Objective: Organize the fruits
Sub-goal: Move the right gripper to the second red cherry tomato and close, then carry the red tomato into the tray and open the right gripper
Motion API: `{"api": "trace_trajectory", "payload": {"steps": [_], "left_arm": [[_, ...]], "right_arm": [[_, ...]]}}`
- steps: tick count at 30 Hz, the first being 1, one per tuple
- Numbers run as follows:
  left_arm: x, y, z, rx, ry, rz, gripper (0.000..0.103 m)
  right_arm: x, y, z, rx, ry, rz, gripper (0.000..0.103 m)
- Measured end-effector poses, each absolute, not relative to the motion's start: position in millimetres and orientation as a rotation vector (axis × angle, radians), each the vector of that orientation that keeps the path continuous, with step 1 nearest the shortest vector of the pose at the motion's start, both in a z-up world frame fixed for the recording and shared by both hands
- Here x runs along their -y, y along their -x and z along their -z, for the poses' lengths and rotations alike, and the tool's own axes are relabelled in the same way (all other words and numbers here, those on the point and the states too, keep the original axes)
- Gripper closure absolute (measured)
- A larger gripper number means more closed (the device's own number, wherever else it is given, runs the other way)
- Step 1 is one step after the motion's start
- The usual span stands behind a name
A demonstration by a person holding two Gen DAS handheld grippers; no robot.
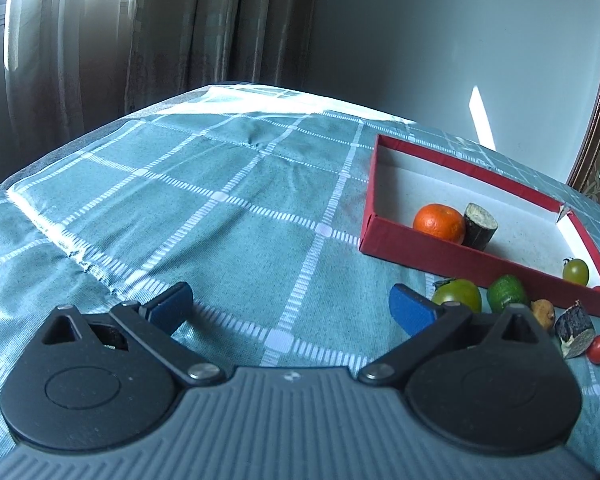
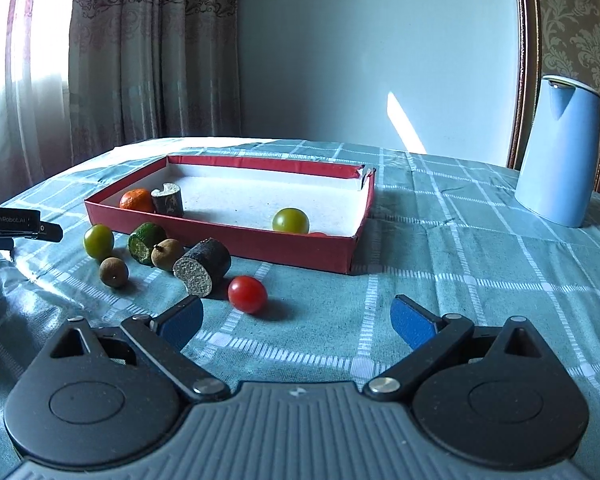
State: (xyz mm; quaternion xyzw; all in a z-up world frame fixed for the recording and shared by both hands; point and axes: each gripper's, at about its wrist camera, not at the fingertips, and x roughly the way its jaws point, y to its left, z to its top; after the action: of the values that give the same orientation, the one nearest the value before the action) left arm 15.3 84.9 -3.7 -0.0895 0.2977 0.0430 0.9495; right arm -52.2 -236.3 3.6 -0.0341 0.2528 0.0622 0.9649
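— What do we have around us?
— A blue jug [image 2: 556,152] stands far right on the checked cloth [image 2: 440,240], well apart from the fruit. Nothing lies between our right gripper [image 2: 296,316] and the red tomato [image 2: 247,294].
— And the dark cut log [image 2: 202,268]?
— On its side, cut face toward us.
— The red box [image 2: 260,240]?
— It holds an orange [image 2: 137,200], another log piece [image 2: 167,199] and a green tomato [image 2: 290,221].
— Our tools?
— Both spread wide, the left gripper [image 1: 292,308] too, gripping nothing.
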Motion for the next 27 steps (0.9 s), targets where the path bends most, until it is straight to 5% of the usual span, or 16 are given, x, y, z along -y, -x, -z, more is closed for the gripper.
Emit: {"api": "trace_trajectory", "payload": {"steps": [6,18,21,27], "left_arm": [[-86,-16,4,-0.607,0.189,-0.085,0.0],[-85,-16,4,-0.612,0.191,-0.08,0.0],[-84,-17,5,-0.616,0.185,-0.077,0.0],[-83,-19,5,-0.625,0.171,-0.078,0.0]], "right_arm": [[223,33,2,-0.58,0.117,-0.188,0.042],[218,6,5,-0.62,0.117,-0.213,0.048],[217,2,6,-0.638,0.119,-0.234,0.064],[215,2,6,-0.639,0.117,-0.259,0.077]]}}
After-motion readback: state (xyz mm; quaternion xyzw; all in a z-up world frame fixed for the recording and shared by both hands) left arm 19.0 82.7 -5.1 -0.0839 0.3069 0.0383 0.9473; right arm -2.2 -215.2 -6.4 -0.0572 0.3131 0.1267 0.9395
